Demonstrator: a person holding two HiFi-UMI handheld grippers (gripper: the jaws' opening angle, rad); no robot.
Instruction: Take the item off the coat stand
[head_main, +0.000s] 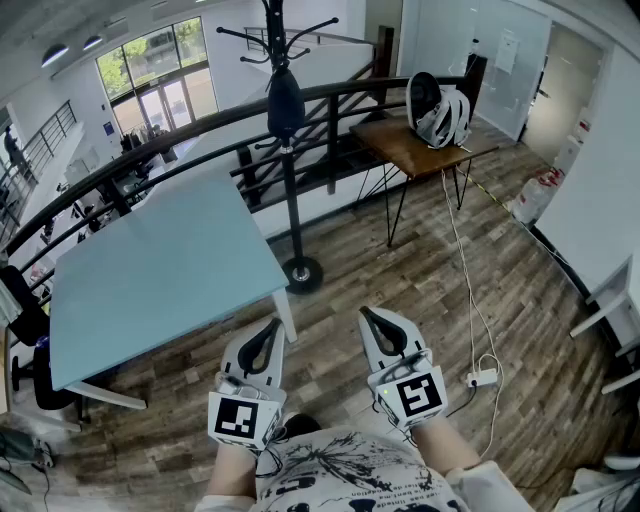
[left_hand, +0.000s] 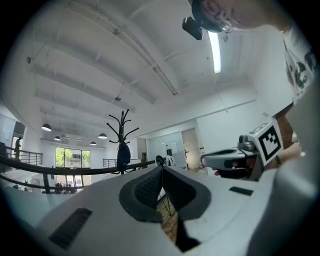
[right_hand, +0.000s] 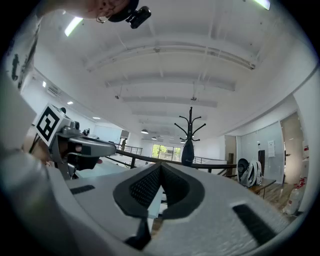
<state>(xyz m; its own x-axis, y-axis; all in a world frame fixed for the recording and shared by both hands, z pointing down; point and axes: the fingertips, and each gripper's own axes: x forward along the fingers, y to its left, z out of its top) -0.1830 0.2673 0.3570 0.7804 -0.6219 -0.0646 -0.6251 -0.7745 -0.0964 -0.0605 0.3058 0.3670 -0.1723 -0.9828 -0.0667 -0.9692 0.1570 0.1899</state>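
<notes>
Left gripper (head_main: 266, 338) and right gripper (head_main: 381, 330), both clenched on nothing, sit low. Well ahead of them the dark item (head_main: 285, 103) hangs on the coat stand (head_main: 292, 200), not yet reached.

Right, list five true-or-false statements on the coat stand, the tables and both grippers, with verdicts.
1. A dark item hangs on the coat stand. True.
2. The left gripper grips that item. False: its jaws are together on nothing, well short of the stand.
3. The right gripper has its jaws together. True.
4. The stand rises beside a corner of the light blue table. True.
5. The backpack lies on the blue table. False: it sits on the wooden table.
</notes>
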